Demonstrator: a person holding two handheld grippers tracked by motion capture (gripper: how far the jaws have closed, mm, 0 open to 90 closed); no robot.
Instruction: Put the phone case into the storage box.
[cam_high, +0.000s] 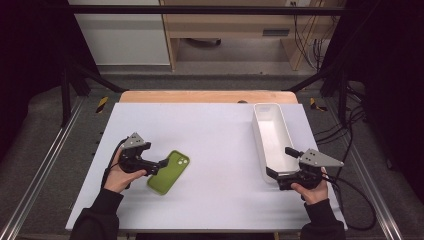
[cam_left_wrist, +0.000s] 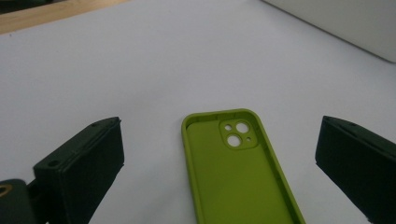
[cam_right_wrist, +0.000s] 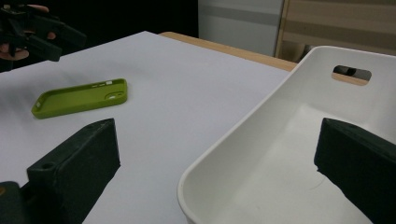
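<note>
So the green phone case (cam_left_wrist: 238, 172) is lying flat on the white table (cam_high: 215, 130), open side up, right in front of the left gripper (cam_high: 161, 164) and lined up with the gap between its jaws, not touching either one. It looks like soft matte silicone, lime-olive colour, a rounded rectangle with a raised lip all round and a square-ish camera cutout with two round holes plus a couple of tiny ones at the end farthest from that gripper. No logo or writing I can make out on it. The left gripper's jaws are spread wide, nothing between them but table and the near end of the case; the jaws themselves are chunky black blocks, kind of a dull 3D-printed look, with a grey triangular plate on top in the high view. Over on the other side, the right gripper (cam_high: 280, 163) is also spread wide, its jaws straddling the near end wall of a long white bin (cam_high: 260, 131), one jaw outside over the table, one over the inside. The bin is smooth glossy plastic with rounded corners and a slot handle cut into its far end. From the right gripper the case sits well off to its left. The table top is plain matte white with a strip of wood at the far edge.
</note>
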